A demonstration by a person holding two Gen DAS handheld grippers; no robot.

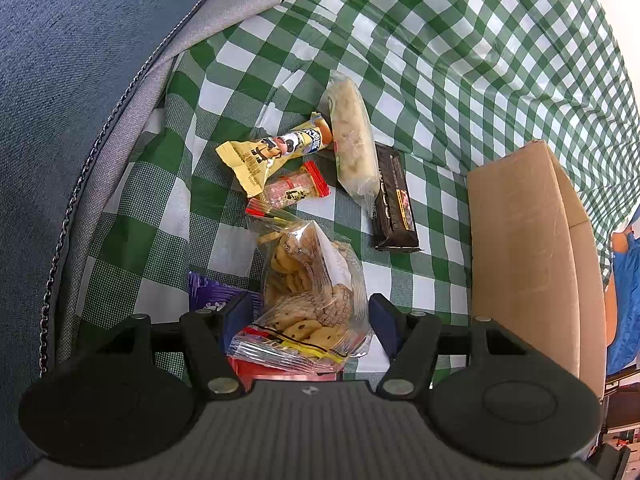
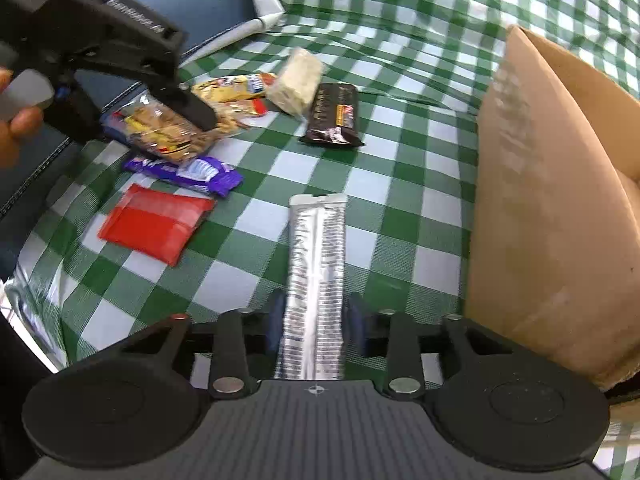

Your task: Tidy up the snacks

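I am holding both grippers over the green checked cloth [image 2: 384, 128], and I am taking the cardboard box [image 2: 552, 200] as my landmark.

My right gripper [image 2: 314, 320] is straddling the silver bar [image 2: 316, 264], which is lying on the cloth just to the left of the box's near wall. The bar's long axis is running straight away from me, in line with my fingers and roughly parallel to that wall, so my jaws are crossing its narrow width. They are standing close against its two edges, but the picture is blurred there and I cannot tell whether the pads are already pressing.

My left gripper [image 1: 310, 316] is sitting further left of the box, with its jaws spread on either side of the clear cookie bag [image 1: 312, 288]. The right pad is showing a gap from the bag; the left pad is close to it, so I am judging this as not yet a grip.

Beyond the bag, away from me, the yellow wrapper [image 1: 260, 156], the red-ended packet [image 1: 288, 192], the pale rice cake pack [image 1: 352, 140] and the dark chocolate bar [image 1: 394, 200] are lying left of the box. The purple wrapper [image 2: 188, 172] and red pouch [image 2: 156, 224] are lying further left.

The right hand is nearer the box, so I am expecting the silver bar to go in first, swinging rightward over the wall.
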